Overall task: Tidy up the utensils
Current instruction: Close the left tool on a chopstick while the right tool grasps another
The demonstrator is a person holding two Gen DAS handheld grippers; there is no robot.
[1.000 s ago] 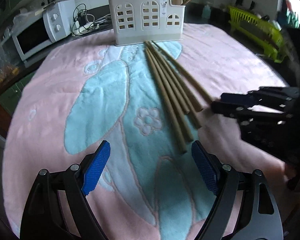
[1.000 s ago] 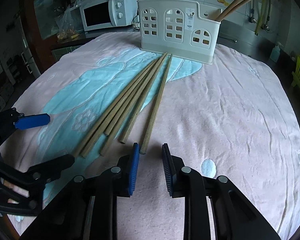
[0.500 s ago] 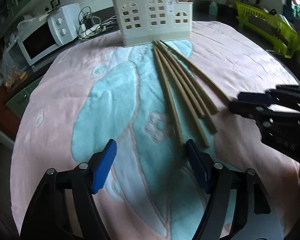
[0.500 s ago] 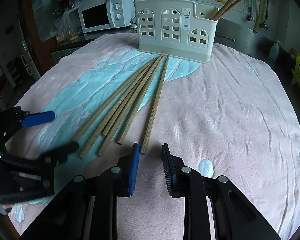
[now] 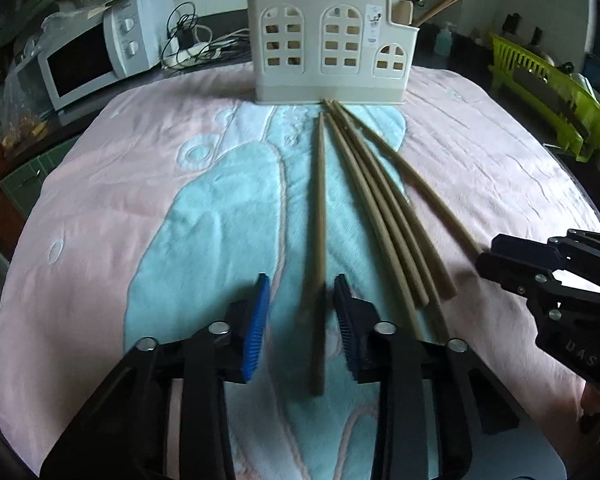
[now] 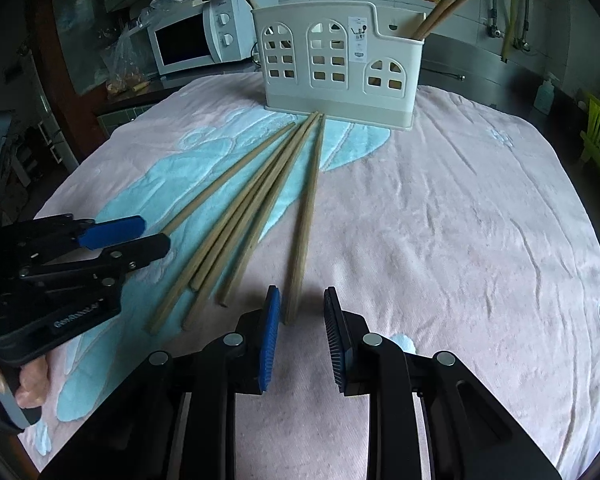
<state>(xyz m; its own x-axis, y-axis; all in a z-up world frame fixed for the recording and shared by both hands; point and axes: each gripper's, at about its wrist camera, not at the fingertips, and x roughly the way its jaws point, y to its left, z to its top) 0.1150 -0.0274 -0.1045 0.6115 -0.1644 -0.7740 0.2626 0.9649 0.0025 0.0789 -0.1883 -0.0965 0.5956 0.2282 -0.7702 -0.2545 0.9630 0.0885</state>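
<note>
**Left jaws closing around one chopstick; right jaws narrow and empty**

On a round table covered by a pink plush cloth (image 5: 480,152) with a pale turquoise pattern, five long tan wooden chopsticks (image 5: 380,196) are laid out in a fan, their far tips gathered at the foot of a cream plastic utensil holder (image 5: 328,44) pierced with arched window cut-outs. More chopsticks are seen standing in the holder's compartments (image 6: 452,0).

The left gripper (image 5: 302,312), black with blue ribbed pads, is tilted down over the cloth, and its jaws are closing. The leftmost tan chopstick (image 5: 320,208), lying slightly apart from the other four, is seen between the pads; the right pad is at or very near its side, while a gap remains at the left pad. The stick's near end rests on the cloth below the fingers, so it is not lifted.

The right gripper (image 6: 300,320) is held with its jaws narrowly apart and nothing between them. The near end of the rightmost chopstick (image 6: 306,216) lies just ahead of its left pad, not inside the gap.

In the right wrist view, the person's fingers (image 6: 30,384) are visible on the left gripper's handle. A white microwave oven (image 5: 96,64) stands behind the table at the left, and a lime-green dish rack (image 5: 548,84) at the right.
</note>
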